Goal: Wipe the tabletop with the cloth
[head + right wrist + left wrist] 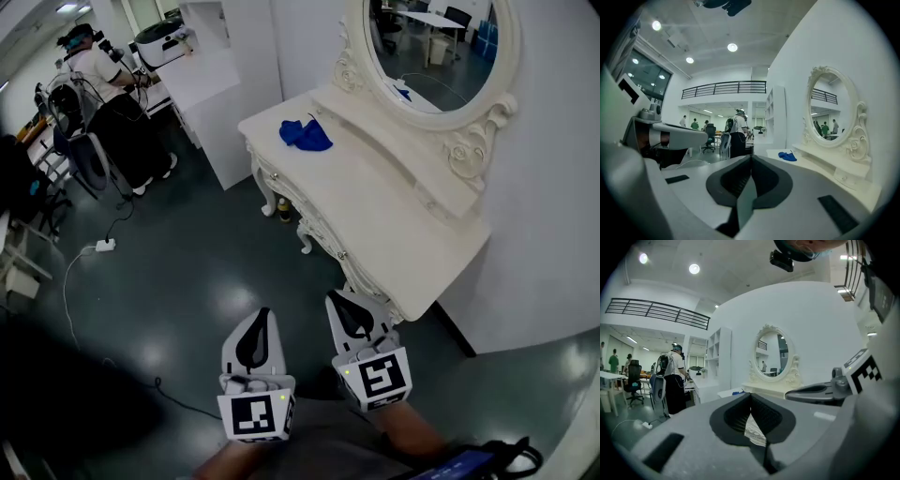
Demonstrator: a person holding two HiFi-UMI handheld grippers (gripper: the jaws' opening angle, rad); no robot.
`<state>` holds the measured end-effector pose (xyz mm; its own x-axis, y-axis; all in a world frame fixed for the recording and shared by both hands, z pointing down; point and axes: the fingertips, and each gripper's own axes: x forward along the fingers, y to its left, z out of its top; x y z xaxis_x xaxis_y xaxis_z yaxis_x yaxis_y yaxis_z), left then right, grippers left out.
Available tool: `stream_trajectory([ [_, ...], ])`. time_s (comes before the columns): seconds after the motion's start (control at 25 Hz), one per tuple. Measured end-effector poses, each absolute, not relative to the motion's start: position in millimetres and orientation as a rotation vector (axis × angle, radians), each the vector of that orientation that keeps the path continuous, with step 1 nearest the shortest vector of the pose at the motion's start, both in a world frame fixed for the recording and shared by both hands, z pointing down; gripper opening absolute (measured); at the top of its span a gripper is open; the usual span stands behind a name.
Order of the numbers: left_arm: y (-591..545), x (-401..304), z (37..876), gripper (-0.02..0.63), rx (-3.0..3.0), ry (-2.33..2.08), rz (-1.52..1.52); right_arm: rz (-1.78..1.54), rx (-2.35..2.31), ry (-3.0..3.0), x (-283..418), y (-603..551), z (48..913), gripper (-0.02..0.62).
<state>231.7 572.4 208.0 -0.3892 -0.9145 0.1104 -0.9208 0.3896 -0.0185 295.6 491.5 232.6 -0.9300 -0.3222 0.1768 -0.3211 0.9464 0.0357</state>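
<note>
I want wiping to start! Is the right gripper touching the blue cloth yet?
Apart. The head view shows the blue cloth lying at the far end of the dressing table, while the right gripper hangs over the floor by its near end.

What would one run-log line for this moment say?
wiping: not started | cloth: on dressing table, untouched | left tool: shut, empty | right tool: shut, empty

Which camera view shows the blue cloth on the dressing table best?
The head view: it looks down on the blue cloth, crumpled near the far end of the dressing table, whole outline visible. The right gripper view shows it small and side-on; the left gripper view gives only a blue speck.
</note>
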Motion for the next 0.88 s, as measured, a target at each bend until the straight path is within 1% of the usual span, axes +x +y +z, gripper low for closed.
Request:
stream_trajectory([
  [0.2,575,219,218,0.015,1.625,-2.557,0.127,0.0,0.499,-2.92,287,483,238,0.015],
  [0.44,561,181,223,0.015,1.59,-2.56,0.109,-0.029,0.498,-2.906,258,469,242,0.015],
  [0.6,544,147,232,0.015,1.598,-2.54,0.108,0.005,0.5,-2.87,229,456,257,0.015],
  [0.88,505,77,246,0.017,1.626,-2.469,0.1,0.029,0.524,-2.828,157,423,272,0.015],
])
